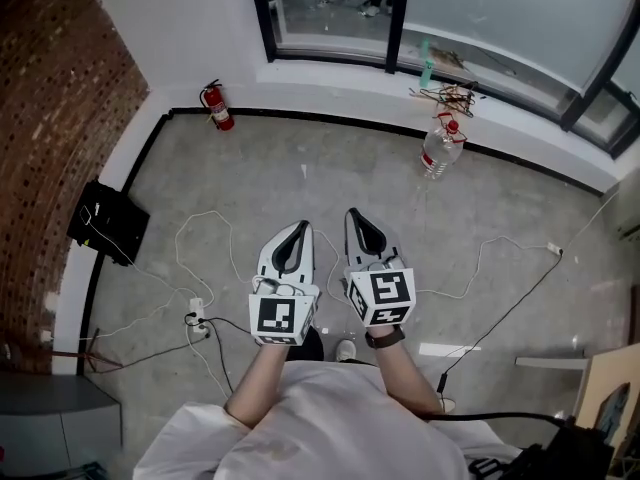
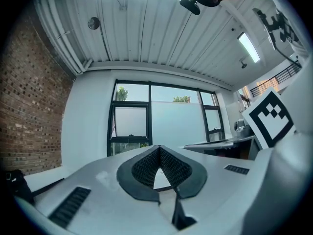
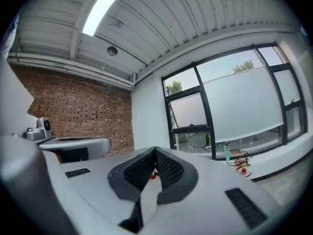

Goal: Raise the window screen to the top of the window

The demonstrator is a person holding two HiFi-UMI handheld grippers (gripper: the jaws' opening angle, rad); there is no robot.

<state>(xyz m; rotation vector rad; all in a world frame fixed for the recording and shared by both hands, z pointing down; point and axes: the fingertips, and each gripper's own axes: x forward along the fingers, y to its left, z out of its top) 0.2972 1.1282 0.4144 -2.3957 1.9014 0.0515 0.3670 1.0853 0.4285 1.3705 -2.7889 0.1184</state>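
Observation:
A black-framed window [image 1: 398, 18] runs along the far wall. A pale frosted screen [image 1: 520, 18] covers its wide pane, with the screen's lower edge a little above the sill. The same screen [image 2: 176, 124] shows in the left gripper view, and as the screen [image 3: 244, 109] in the right gripper view. My left gripper [image 1: 298, 226] and right gripper [image 1: 355, 213] are side by side in front of my chest, pointing level toward the window and well short of it. The left gripper [image 2: 159, 148] is shut with nothing in it. So is the right gripper [image 3: 155, 151].
A red fire extinguisher [image 1: 217, 106] stands by the wall at the left. A plastic bottle [image 1: 441, 148] stands below the sill, with tangled wires [image 1: 448, 96] on the sill. White cables and a power strip [image 1: 197, 313] lie on the floor. A black box [image 1: 108, 222] lies by the brick wall [image 1: 50, 118].

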